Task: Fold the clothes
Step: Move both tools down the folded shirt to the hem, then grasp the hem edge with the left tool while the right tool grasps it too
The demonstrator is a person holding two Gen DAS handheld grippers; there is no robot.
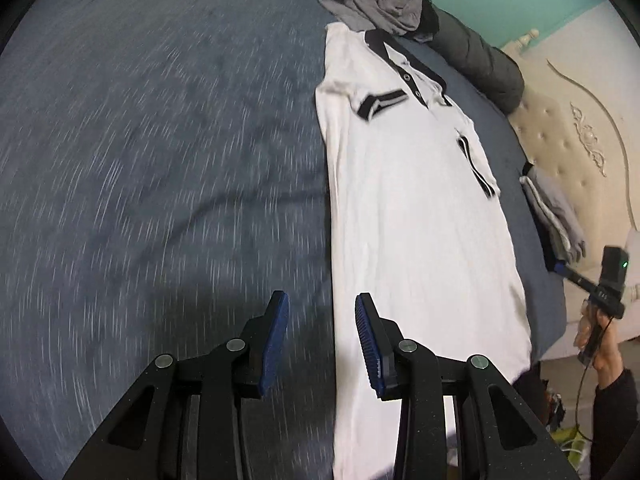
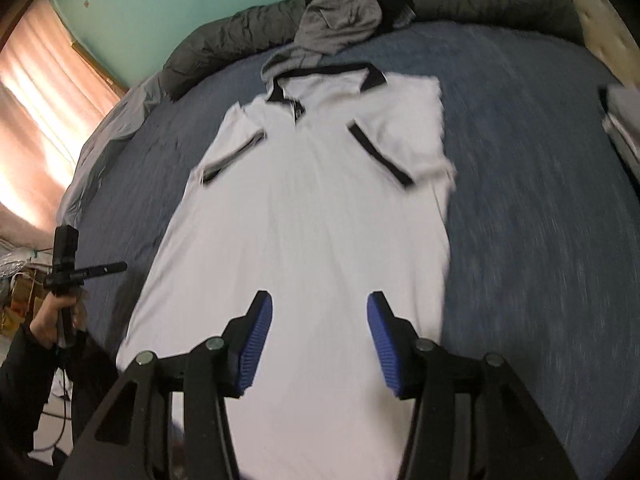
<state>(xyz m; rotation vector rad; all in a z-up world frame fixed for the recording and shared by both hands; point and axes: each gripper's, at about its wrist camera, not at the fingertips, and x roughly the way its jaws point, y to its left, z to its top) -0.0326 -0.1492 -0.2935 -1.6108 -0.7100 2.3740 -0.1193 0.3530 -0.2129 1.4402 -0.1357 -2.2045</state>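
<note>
A white polo shirt (image 2: 304,216) with black trim lies flat along the bed (image 1: 160,160), both sleeves folded inward, collar toward the far edge beside a grey garment (image 2: 336,20). The left tongs (image 1: 322,316) and the right tongs (image 2: 316,312) hang spread and empty above its hem end.

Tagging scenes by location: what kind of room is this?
Most likely a bedroom: a bed with a blue bedspread, a tufted cream headboard, a white polo shirt laid flat on the bed, and a curtained window.
</note>
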